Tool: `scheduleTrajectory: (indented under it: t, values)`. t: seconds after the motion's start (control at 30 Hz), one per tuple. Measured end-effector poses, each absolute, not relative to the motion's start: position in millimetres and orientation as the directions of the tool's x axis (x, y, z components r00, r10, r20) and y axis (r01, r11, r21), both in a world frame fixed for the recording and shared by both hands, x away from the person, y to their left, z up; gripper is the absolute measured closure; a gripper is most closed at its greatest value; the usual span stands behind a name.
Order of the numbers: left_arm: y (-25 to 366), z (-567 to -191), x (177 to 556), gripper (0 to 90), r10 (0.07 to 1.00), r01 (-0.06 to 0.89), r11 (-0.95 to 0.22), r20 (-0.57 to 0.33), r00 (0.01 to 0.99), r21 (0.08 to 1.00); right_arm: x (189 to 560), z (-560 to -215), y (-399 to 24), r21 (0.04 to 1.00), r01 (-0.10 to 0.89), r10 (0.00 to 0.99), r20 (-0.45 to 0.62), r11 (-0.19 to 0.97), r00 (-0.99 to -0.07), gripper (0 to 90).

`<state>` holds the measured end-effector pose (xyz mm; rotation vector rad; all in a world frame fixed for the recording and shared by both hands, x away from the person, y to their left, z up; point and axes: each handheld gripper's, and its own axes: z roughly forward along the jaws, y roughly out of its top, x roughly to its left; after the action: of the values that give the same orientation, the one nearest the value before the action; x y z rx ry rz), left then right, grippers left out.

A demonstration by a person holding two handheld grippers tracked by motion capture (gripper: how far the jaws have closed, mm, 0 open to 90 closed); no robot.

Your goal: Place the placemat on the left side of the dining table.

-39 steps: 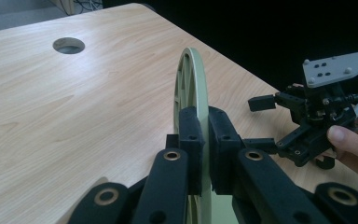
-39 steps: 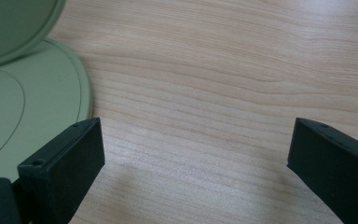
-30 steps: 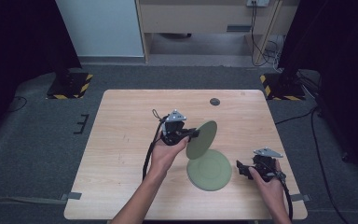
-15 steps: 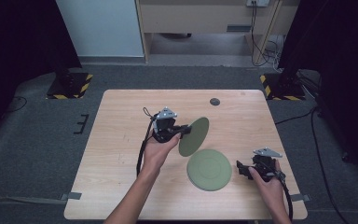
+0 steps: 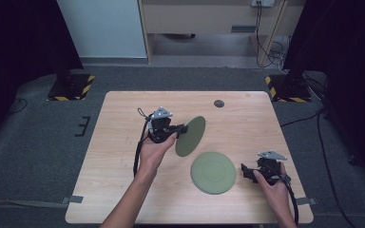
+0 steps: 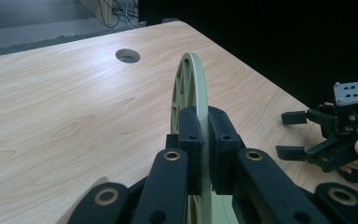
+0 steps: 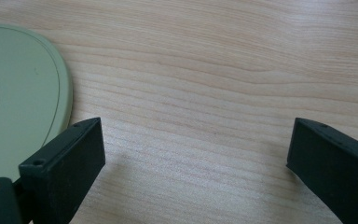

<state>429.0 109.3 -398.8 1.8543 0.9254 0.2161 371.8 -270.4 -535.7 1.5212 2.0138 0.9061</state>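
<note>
My left gripper (image 5: 182,128) is shut on the rim of a green plate (image 5: 191,136), holding it tilted on edge above the middle of the table. In the left gripper view the plate (image 6: 189,84) stands upright between the pads (image 6: 219,144), its ribbed underside facing left. A second green plate (image 5: 213,172) lies flat on the table to the lower right. My right gripper (image 5: 245,171) rests on the table just right of that flat plate, open. In the right gripper view its jaws stand wide apart over bare wood, with the flat plate (image 7: 18,102) at the left.
The wooden table (image 5: 123,142) has a round cable hole (image 5: 219,103) near its far edge. Yellow-black striped stand feet (image 5: 71,88) sit on the grey floor beyond the table's far corners. A cabinet and cables stand farther back.
My left hand has carried the tilted plate to the left and away from the flat plate. The right gripper has stayed where it was.
</note>
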Motion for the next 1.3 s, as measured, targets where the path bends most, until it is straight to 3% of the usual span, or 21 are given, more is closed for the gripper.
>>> scheduleTrajectory:
  t: [1.3]
  values:
    - [152, -391, 434, 85.4, 0.759, 0.501, -0.155, -0.222, 0.613, 0.852, 372, -537, -270, 0.726, 0.664, 0.96, 0.017, 0.181, -0.28, 4.4]
